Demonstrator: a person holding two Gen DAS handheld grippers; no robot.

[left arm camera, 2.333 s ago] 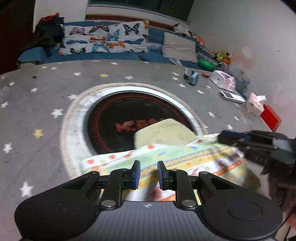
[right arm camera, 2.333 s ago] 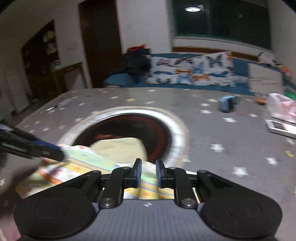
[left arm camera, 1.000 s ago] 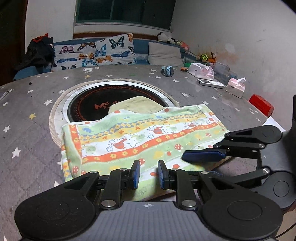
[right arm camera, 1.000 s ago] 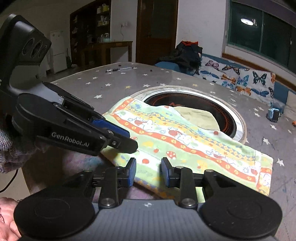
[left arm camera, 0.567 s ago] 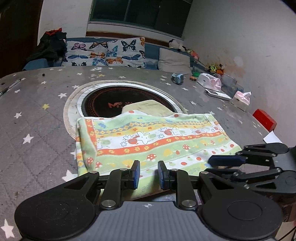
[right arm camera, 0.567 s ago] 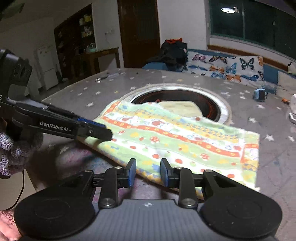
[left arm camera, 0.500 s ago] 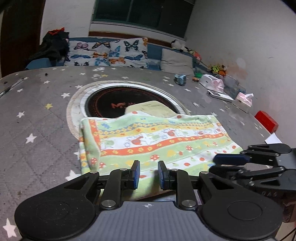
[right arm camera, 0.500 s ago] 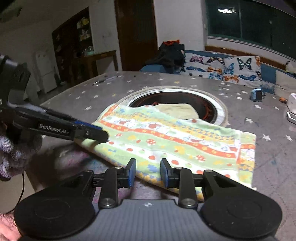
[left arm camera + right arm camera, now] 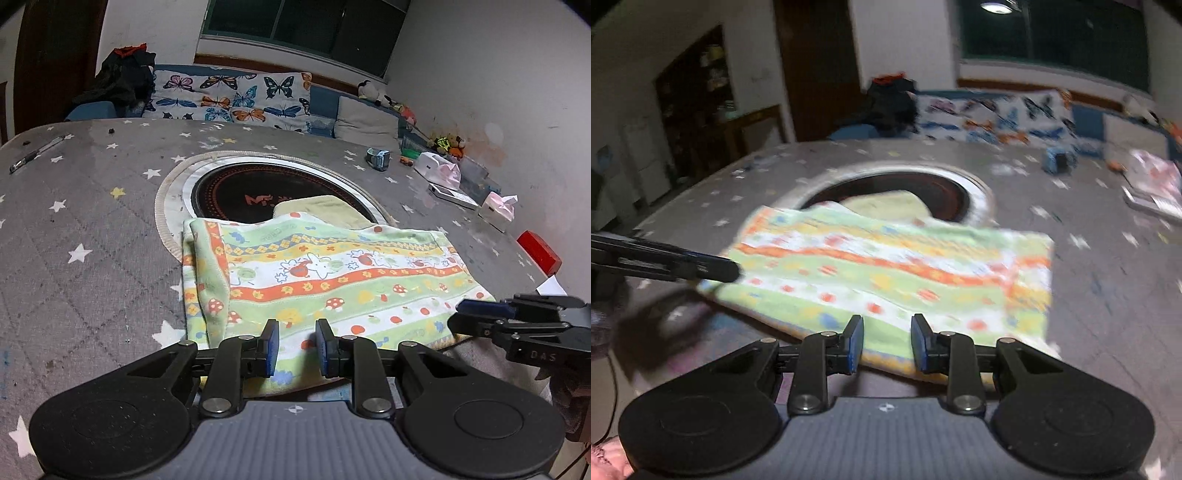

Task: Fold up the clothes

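Observation:
A green, white and orange patterned cloth [image 9: 332, 273] lies flat on the grey star-print table, partly over a pale yellow folded cloth [image 9: 325, 210] on the round black hotplate. My left gripper [image 9: 294, 349] is open and empty over the cloth's near edge. My right gripper [image 9: 886, 341] is open and empty above the near edge too; it shows in the left wrist view [image 9: 469, 314] at the cloth's right corner. The left gripper shows in the right wrist view [image 9: 727, 271] at the cloth's left corner. The right wrist view is blurred.
The round black hotplate [image 9: 229, 188] with a white rim sits mid-table. At the right stand a red box [image 9: 539, 253], tissue packs [image 9: 496, 206], and a blue watch [image 9: 378, 158]. A pen [image 9: 37, 151] lies far left. A butterfly-print cushion [image 9: 236, 96] sits behind.
The cloth was spread out flat on the table. Both grippers have backed toward its near edge and stand open; the right gripper is moving, blurring its view.

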